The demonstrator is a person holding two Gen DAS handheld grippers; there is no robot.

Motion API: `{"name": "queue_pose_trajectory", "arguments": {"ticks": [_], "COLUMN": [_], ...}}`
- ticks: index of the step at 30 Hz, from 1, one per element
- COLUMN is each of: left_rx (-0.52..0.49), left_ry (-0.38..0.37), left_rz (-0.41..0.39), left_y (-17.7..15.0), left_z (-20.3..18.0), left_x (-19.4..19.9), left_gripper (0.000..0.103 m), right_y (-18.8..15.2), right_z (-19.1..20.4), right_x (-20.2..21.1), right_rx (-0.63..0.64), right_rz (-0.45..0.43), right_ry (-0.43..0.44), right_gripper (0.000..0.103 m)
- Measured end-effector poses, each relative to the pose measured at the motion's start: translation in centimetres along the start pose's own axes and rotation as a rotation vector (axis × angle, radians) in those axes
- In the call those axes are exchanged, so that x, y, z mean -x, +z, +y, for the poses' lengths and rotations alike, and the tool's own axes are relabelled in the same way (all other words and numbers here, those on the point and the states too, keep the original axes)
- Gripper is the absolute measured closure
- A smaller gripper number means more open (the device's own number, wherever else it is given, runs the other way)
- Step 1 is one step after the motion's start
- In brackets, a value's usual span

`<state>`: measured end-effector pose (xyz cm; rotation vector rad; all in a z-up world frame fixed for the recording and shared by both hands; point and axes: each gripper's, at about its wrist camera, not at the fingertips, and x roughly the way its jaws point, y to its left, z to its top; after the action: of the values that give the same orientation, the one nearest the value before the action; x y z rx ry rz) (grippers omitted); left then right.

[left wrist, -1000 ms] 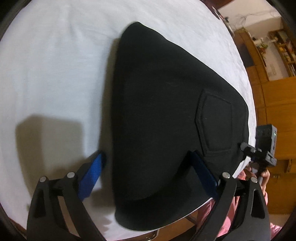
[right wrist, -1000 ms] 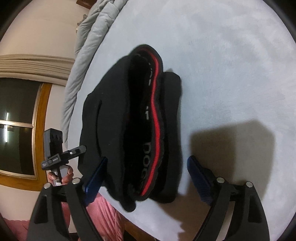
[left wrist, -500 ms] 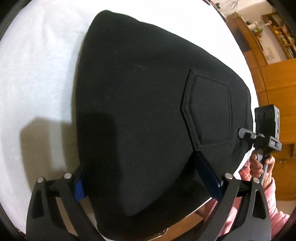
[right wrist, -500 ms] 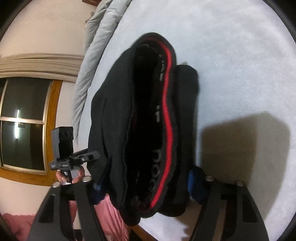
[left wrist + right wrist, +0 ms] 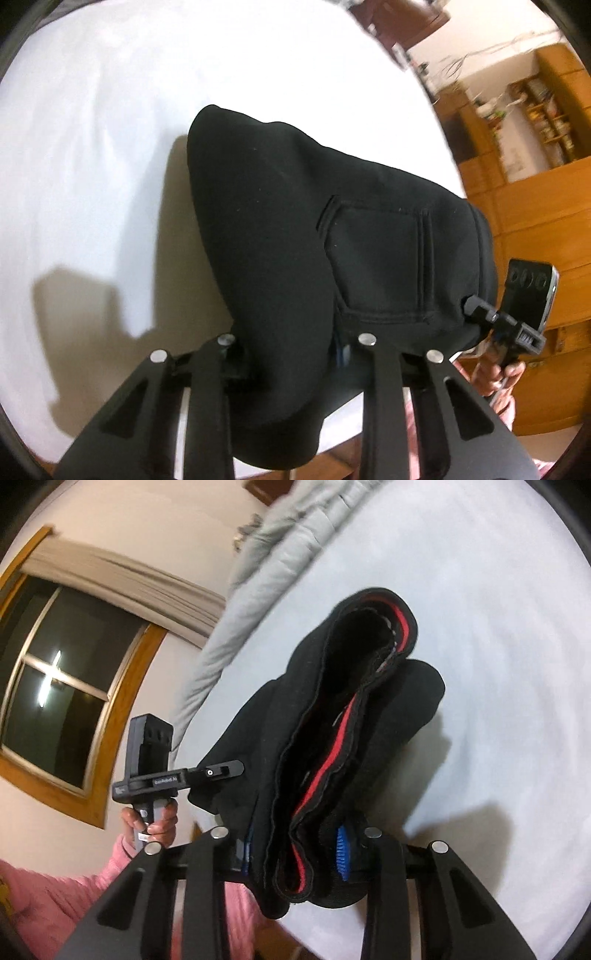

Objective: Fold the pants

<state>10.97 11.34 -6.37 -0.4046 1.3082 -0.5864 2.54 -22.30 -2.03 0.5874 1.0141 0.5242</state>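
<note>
– What lies around, at the edges?
– A white bed sheet (image 5: pixel 110 147) fills the middle; wooden shelves (image 5: pixel 546 110) at two o'clock.
– And the other view?
– A dark window (image 5: pixel 62 686) at nine o'clock, a grey blanket (image 5: pixel 266 568) at twelve.

Between my two black two-finger grippers, left (image 5: pixel 291 354) and right (image 5: pixel 295 843), I count one folded pair of black pants (image 5: pixel 295 236) with one red-striped waistband (image 5: pixel 343 746) and one back pocket (image 5: pixel 376 258).

Left wrist view close along its fingers, right wrist view likewise from the opposite end, both sharing the pants (image 5: pixel 295 236) (image 5: pixel 332 746)
</note>
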Motion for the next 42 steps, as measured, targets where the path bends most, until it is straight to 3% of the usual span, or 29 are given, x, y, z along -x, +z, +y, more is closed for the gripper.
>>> {"name": "queue_pose_trajectory", "arguments": {"ticks": [4, 8, 11, 14, 16, 19, 21, 23, 26, 31, 33, 35, 38, 39, 42], "left_rx": [-0.053, -0.104, -0.125, -0.157, -0.211, -0.164, -0.169, -0.190, -0.214, -0.214, -0.239, -0.259, -0.236, -0.217, -0.202], "left_ry": [-0.020, -0.006, 0.006, 0.093, 0.123, 0.062, 0.089, 0.125, 0.149, 0.078, 0.063, 0.148, 0.249, 0.257, 0.265], "left_rz": [-0.072, -0.115, -0.084, 0.004, 0.008, -0.013, -0.028, -0.050, -0.121, -0.214, -0.193, -0.153, -0.071, -0.050, -0.038], "left_y": [2.6, 6.8, 9.5, 8.8, 7.8, 7.5, 6.8, 6.7, 6.3, 4.6, 4.8, 4.7, 5.0, 5.0, 4.9], "left_z": [-3.0, -3.2, -0.4, 1.8, 2.9, 4.0, 4.5, 4.1, 3.4, 0.6, -2.3, -4.0, -3.8, -3.0, -2.2], "left_x": [-0.6, -1.8, -3.7, -7.6, -9.0, -8.2, -6.6, -5.8, -3.1, 1.1, -0.7, -3.0, -6.0, -6.6, -6.9], "left_gripper": [0.077, 0.076, 0.075, 0.068, 0.057, 0.054, 0.050, 0.047, 0.047, 0.043, 0.040, 0.040, 0.041, 0.045, 0.047], "right_y": [3.1, 7.0, 8.1, 7.0, 5.9, 5.5, 5.6, 5.2, 4.4, 4.2, 4.6, 4.8, 4.8, 4.7, 4.3], "right_z": [-0.9, -5.0, -10.4, -16.1, -17.6, -17.1, -16.1, -15.2, -11.2, -4.1, -2.7, -3.1, -5.1, -6.0, -7.6], "right_x": [1.6, 1.2, -1.3, -4.2, -3.9, -2.8, -1.6, 0.9, 3.3, 3.1, 1.0, -0.8, -2.2, -2.4, -2.8], "right_rx": [0.042, -0.009, -0.100, -0.210, -0.226, -0.200, -0.185, -0.148, -0.058, 0.104, 0.116, 0.103, 0.018, -0.011, -0.055], "right_rz": [-0.056, -0.068, -0.011, 0.070, 0.018, -0.008, -0.025, -0.057, -0.108, -0.094, -0.053, -0.025, 0.009, 0.013, -0.001], "right_ry": [-0.041, -0.060, -0.083, -0.143, -0.051, -0.072, -0.115, -0.174, -0.265, -0.262, -0.295, -0.356, -0.402, -0.411, -0.411], "right_gripper": [0.070, 0.070, 0.066, 0.054, 0.048, 0.046, 0.039, 0.039, 0.039, 0.039, 0.040, 0.040, 0.043, 0.048, 0.050]}}
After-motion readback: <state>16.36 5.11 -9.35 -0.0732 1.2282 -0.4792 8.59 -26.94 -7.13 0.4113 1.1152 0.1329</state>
